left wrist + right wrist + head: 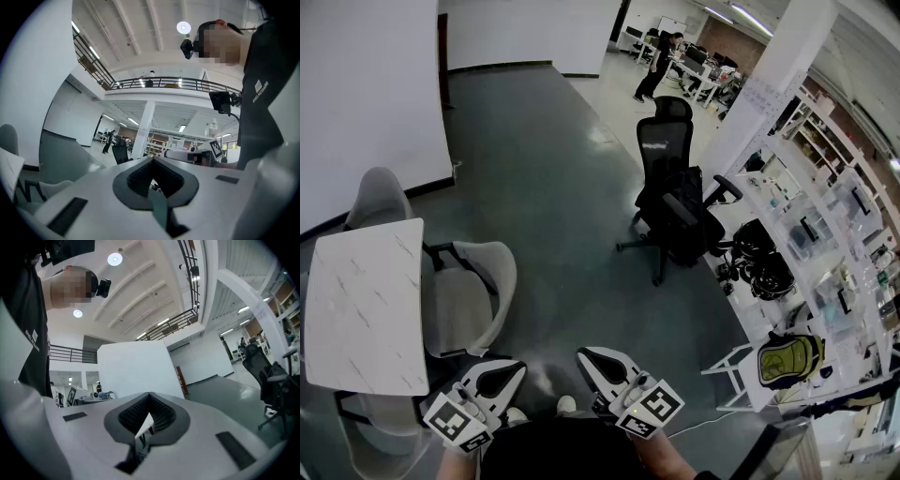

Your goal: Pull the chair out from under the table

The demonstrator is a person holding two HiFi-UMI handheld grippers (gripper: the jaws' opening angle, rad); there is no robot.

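2 grippers show at the bottom edge of the head view, close to the person's body, held about level and side by side. On the left gripper the jaws are pressed together with nothing between them. On the right gripper the jaws are also pressed together and empty. Both tips hang over the dark floor and touch nothing.

The white marble-look worktop stands at the left of the head view, its long side running away from the person. The chair is grey and shell-backed. It stands at the worktop's right long side with its seat pushed partly under the edge and its back curving out toward open floor. It lies just ahead and left of the left gripper, near it but apart.

2 more grey seats stand at the same worktop: a far chair at its far end and a near chair at its near end, mostly hidden under the top.

1 black office chair stands on open floor, well apart from the worktop. White shelves full of small items line the right side, and a yellow-green backpack sits at their near end. A white pillar rises behind the office chair. 1 person stands far back among desks.
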